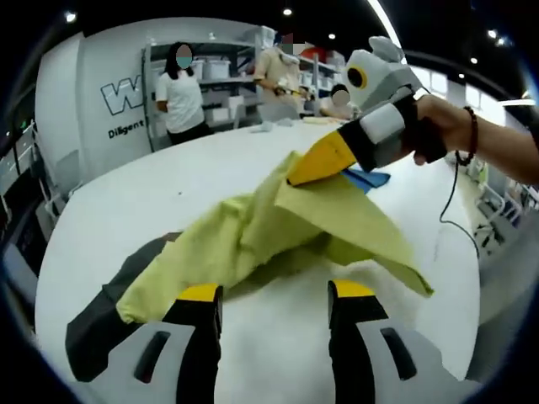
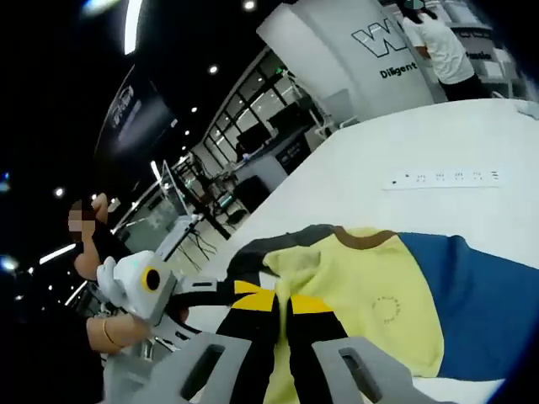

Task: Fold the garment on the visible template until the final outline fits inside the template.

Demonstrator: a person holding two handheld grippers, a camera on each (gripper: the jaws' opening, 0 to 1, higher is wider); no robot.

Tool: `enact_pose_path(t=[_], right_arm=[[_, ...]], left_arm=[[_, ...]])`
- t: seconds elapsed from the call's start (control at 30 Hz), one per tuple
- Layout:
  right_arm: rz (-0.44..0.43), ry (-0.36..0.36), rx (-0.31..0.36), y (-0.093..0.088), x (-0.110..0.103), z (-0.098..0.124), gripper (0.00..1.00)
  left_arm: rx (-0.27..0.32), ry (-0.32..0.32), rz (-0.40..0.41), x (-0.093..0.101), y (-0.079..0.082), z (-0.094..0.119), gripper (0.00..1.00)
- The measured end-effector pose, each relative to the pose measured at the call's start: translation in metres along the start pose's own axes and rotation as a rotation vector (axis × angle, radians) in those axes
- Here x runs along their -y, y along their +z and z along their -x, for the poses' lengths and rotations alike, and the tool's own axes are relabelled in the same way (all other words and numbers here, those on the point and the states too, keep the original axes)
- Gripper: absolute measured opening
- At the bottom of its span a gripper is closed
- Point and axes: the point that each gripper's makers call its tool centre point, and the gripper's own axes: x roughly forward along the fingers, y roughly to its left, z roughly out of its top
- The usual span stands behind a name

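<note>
A garment (image 1: 253,236) of yellow-green cloth with a dark grey part (image 1: 105,316) lies bunched on the white table (image 1: 168,185). In the right gripper view it (image 2: 379,286) shows a brown collar (image 2: 366,240) and a blue panel (image 2: 472,295). My right gripper (image 2: 280,301) is shut on a yellow fold; in the left gripper view it (image 1: 318,162) comes in from the right and holds that fold lifted above the table. My left gripper (image 1: 276,293) stands open at the garment's near edge, nothing between its jaws. I cannot make out a template outline.
A white power strip (image 2: 442,178) lies on the far side of the table. A cable (image 1: 450,198) trails down from the hand (image 1: 446,122) on the right gripper. People (image 1: 179,93) stand by shelves (image 1: 227,67) beyond the table's far edge.
</note>
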Motion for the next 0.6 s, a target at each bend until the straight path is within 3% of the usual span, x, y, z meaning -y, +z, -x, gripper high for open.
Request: enact_pose_path(t=[0.1,0.27,0.43,0.6], right_arm=[[-0.07,0.024,0.021,0.008,0.004,-0.001,0.0],[-0.113,0.026,0.028,0.015,0.024,-0.004,0.0],[-0.183,0.034,0.044,0.013,0.028,-0.003,0.0],[-0.196,0.019,0.046,0.009,0.035,-0.003,0.0]], left_arm=[[0.012,0.003,0.016,-0.004,0.004,-0.012,0.41],[0.027,-0.007,0.033,-0.005,0.01,-0.029,0.34],[0.018,-0.027,0.043,-0.001,0.009,-0.044,0.28],[0.01,-0.04,0.052,0.0,0.005,-0.053,0.22]])
